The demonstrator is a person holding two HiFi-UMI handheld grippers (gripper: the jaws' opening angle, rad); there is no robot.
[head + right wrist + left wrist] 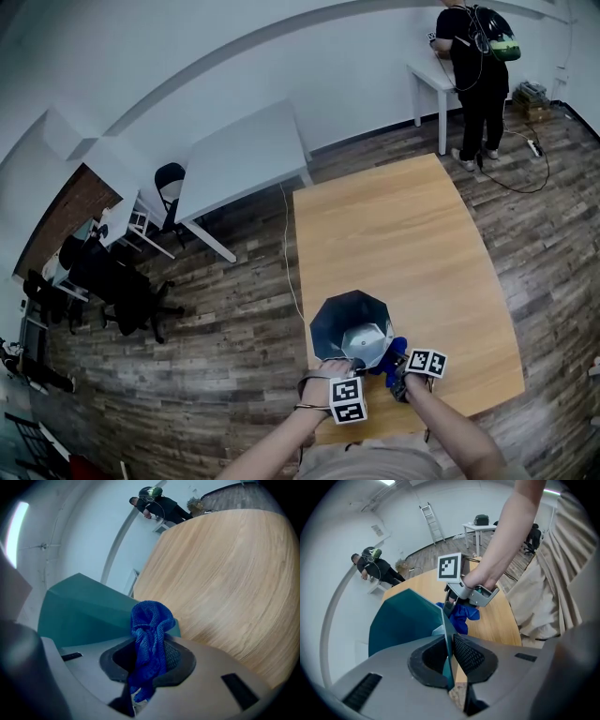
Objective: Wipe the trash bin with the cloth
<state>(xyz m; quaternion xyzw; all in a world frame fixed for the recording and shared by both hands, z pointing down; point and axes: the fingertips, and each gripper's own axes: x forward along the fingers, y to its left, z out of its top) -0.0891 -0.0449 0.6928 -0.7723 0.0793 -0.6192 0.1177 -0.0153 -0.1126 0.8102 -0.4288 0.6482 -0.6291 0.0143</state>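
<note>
Left gripper (451, 656): clamped on the thin near wall of the teal trash bin (349, 323). The bin stands upright near the front edge of the wooden table (394, 234). Right gripper (147, 657): grasping a bunched blue cloth (149, 625), close against the bin's right side.

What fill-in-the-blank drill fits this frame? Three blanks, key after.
The left hand-held gripper clamps the wall of the ____.
The right hand-held gripper holds a ____ cloth.
The person in black stands by a ____ table.
Missing: trash bin; blue; white.
</note>
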